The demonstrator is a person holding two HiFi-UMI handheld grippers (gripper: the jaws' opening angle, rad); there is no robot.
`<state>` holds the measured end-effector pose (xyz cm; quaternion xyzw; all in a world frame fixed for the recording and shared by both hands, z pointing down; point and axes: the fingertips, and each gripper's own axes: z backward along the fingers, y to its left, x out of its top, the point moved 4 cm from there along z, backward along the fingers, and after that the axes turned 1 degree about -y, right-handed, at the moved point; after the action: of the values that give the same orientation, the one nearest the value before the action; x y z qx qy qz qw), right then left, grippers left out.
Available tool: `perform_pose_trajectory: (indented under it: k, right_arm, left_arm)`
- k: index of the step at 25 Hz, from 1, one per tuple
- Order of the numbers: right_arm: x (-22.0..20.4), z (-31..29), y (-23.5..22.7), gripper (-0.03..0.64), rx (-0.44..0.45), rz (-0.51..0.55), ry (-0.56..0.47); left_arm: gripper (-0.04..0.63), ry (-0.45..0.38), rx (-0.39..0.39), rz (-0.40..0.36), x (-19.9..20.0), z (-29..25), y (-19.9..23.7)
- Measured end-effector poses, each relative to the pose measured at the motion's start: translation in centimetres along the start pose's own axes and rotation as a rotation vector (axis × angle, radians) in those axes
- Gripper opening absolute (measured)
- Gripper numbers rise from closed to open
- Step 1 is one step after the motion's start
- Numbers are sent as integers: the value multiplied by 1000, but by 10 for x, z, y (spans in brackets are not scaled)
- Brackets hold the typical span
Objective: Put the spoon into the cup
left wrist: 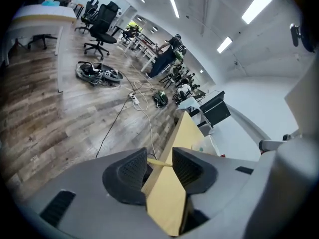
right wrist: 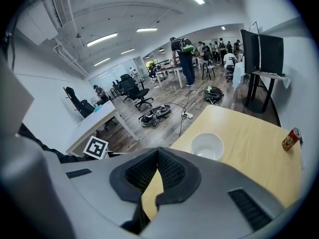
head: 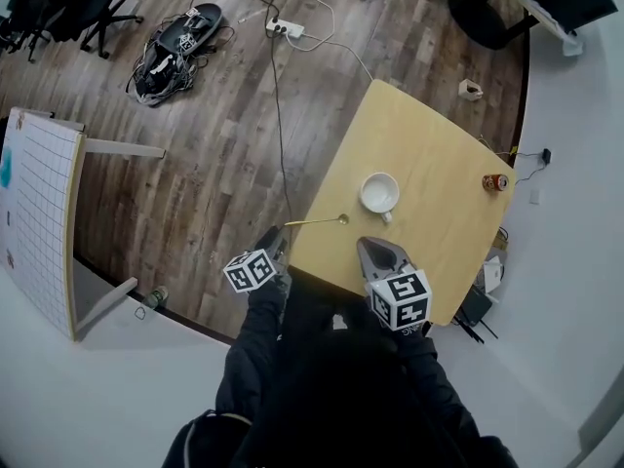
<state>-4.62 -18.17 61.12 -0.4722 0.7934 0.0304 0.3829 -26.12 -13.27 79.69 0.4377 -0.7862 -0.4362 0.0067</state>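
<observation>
finds spoon (head: 317, 221) outside cup (head: 379, 193), at its 8 o'clock; left gripper (left wrist: 160, 164) jaws released, seemingly astride spoon; right gripper (right wrist: 155, 169) jaws clenched, empty.

No word, brand or number is legible. The print on the red can (right wrist: 290, 139) is too small to read.

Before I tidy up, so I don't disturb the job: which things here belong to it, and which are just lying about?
Belongs to the job: spoon at the table edge, handle between the jaws of the open left gripper; white cup; right gripper, shut, empty.
Just lying about: red can on the table; power strip and cables on the floor.
</observation>
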Motion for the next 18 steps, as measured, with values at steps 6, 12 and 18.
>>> perform_pose_trajectory:
  k: [6,12,18]
  right_arm:
    - [-2,-10,-7,21,-32,-23,21]
    - [-6,-16,-12,21,-53,-48,42]
    - [-7,-17,-9,21,-69,-86,28]
  left_arm:
    - [181,56,-59,139,-6,-25,26]
    - [145,121,-166,194,-13,-45,26]
    - [38,106,-336,182,7,-39,1]
